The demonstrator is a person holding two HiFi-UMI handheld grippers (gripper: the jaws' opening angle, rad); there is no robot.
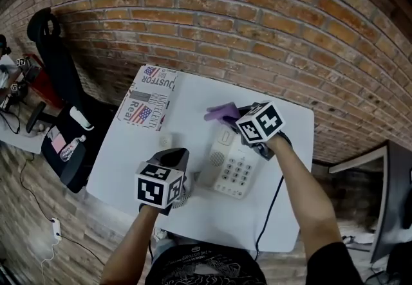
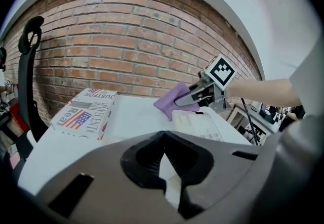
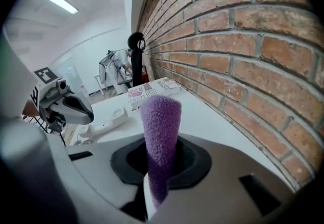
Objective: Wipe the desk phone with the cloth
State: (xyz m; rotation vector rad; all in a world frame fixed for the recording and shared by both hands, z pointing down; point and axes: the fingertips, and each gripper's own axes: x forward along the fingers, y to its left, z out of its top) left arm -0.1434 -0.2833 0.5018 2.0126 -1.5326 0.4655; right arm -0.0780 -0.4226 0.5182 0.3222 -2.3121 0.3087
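Just left of the desk phone (image 1: pixel 233 168), the left hand-held gripper (image 1: pixel 174 156) is clenched on the ivory handset (image 3: pixel 104 123), which lies off its cradle on the white worktop (image 1: pixel 122 168). At the phone's far end, the right hand-held gripper (image 1: pixel 239 115) grasps the purple cloth (image 1: pixel 222 112). Beyond the phone to its left lies a printed box (image 1: pixel 149 98), near the brick wall (image 1: pixel 257 26).
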